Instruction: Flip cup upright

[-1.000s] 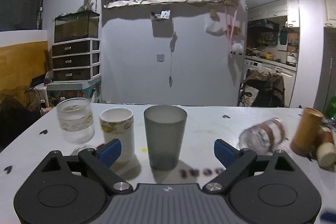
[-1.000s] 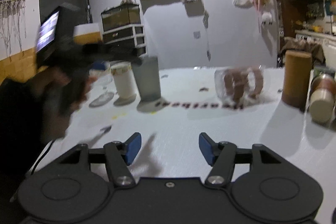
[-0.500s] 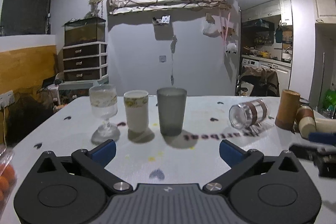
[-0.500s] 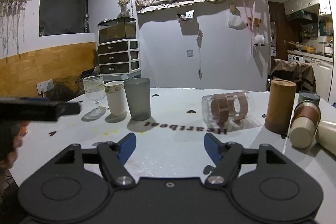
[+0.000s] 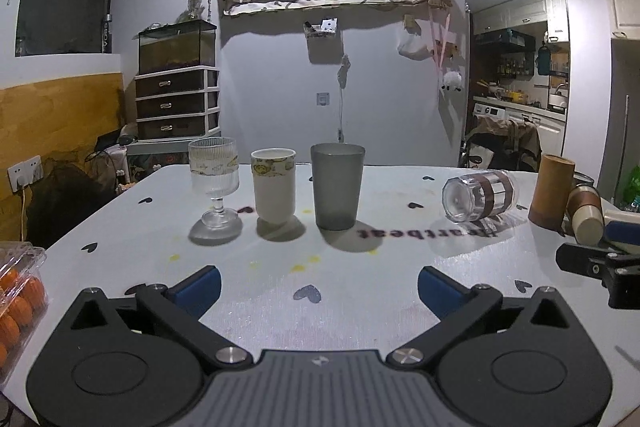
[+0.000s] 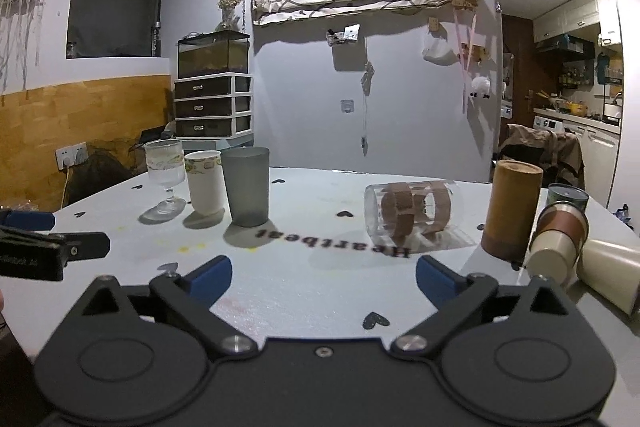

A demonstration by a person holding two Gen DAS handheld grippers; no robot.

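A clear glass cup with brown bands point(image 5: 480, 195) lies on its side on the white table, right of centre; in the right wrist view point(image 6: 412, 213) it lies ahead of my right gripper. A grey tumbler point(image 5: 337, 185), a white paper cup point(image 5: 274, 185) and a stemmed glass point(image 5: 215, 183) stand upright in a row at the left. My left gripper point(image 5: 319, 287) is open and empty, low over the near table. My right gripper point(image 6: 323, 277) is open and empty, well short of the lying cup.
A brown cylinder point(image 6: 511, 211) stands right of the lying cup, with a brown-banded cup point(image 6: 558, 243) and a cream cup point(image 6: 610, 277) lying beside it. A box of oranges point(image 5: 18, 291) sits at the left table edge. The table point(image 6: 320, 283) bears the word Heartbeat.
My left gripper has pulled back from the grey tumbler toward the near table edge. My right gripper has steadied, and the cups are where they were.
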